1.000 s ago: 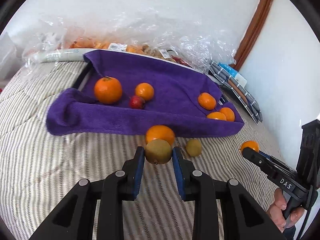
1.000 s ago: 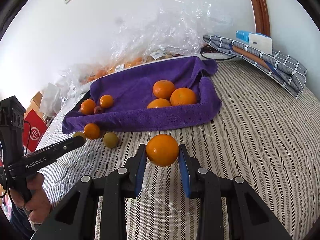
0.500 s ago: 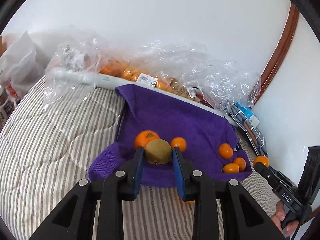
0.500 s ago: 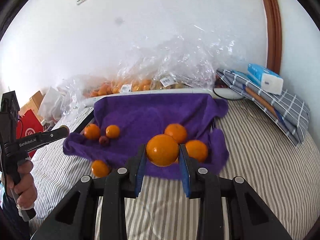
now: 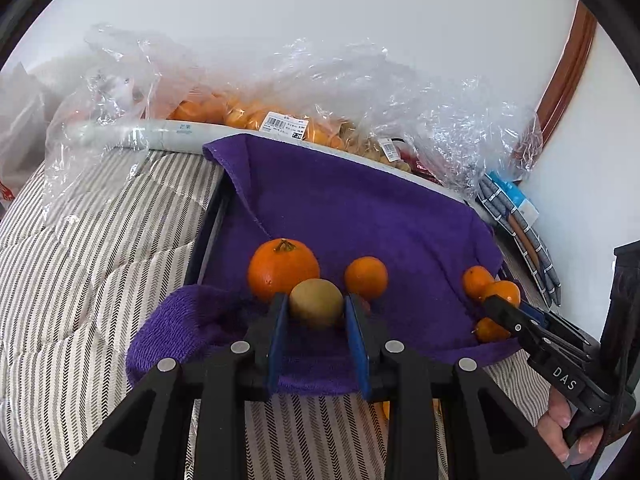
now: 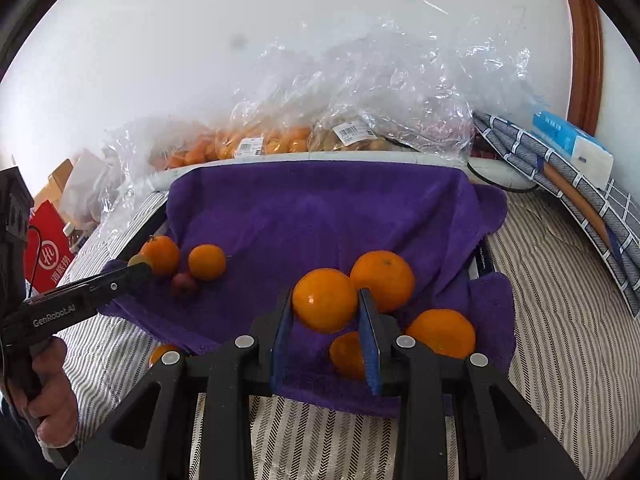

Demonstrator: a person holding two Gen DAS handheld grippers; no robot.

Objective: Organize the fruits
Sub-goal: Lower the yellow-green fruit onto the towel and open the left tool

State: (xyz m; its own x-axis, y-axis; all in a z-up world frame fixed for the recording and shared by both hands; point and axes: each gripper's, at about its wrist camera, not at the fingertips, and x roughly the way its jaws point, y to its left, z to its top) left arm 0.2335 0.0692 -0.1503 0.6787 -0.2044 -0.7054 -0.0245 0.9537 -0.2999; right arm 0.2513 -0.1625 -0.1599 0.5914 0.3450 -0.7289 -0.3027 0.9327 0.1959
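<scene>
Left gripper (image 5: pixel 317 312) pinches a kiwi (image 5: pixel 316 303), long axis crosswise; right gripper (image 6: pixel 325 312) pinches an orange (image 6: pixel 325 299) — both above a purple towel (image 6: pixel 320 208) on a striped bed (image 6: pixel 560 300).

orange (image 6: pixel 325 300) in right tool (image 6: pixel 325 320) (over towel (image 6: pixel 320 208))

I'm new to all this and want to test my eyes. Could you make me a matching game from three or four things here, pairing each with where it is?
Things:
1. kiwi
2. held orange
3. small red fruit
4. blue-and-white box

Places:
A. on the folded checked cloth
B. between the right gripper's fingers
C. on the purple towel
D. between the left gripper's fingers

Pairs: 1-D, 2-B, 3-C, 4-A
</scene>
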